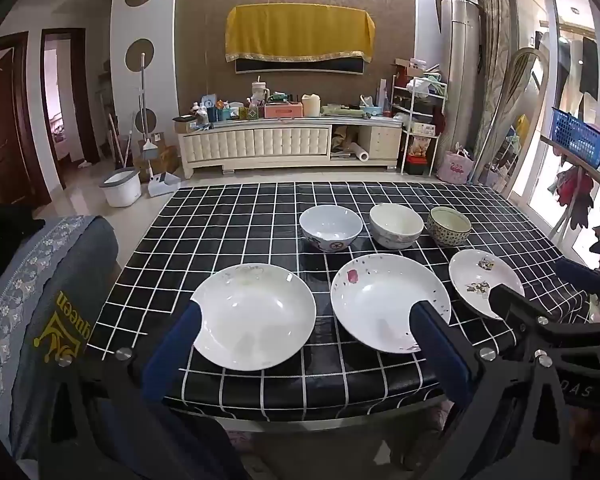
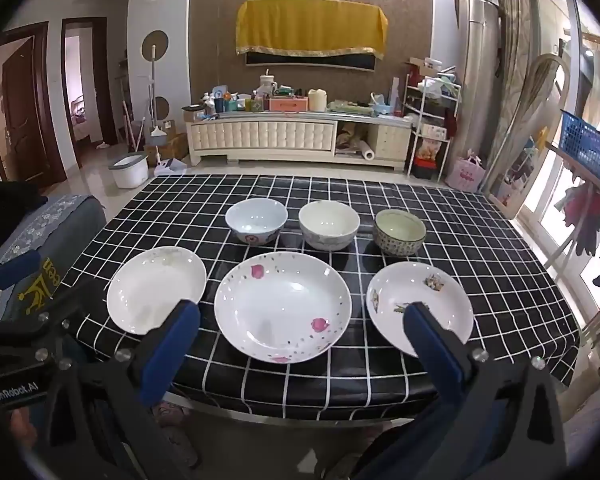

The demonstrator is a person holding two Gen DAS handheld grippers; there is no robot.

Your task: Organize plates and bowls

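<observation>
— Lying in a near row on the checked worktop [image 2: 480,240] are three plates: a plain plate [image 2: 156,290], a rose-patterned plate [image 2: 283,306] and a small decorated plate [image 2: 420,306].

— Behind them a blue-white bowl [image 2: 256,220], a cream bowl [image 2: 329,225] and a dark patterned bowl [image 2: 399,232] are lined up, apart.

— How are the tongs held?

— Left tongs [image 1: 306,326] and right tongs [image 2: 302,326] are spread wide, nothing gripped, above the near edge.

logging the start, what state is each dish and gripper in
plain white plate: upright, empty
pink-flowered plate: upright, empty
plate with small motifs: upright, empty
blue-white bowl: upright
white bowl: upright
green patterned bowl: upright
left gripper: open
right gripper: open
</observation>
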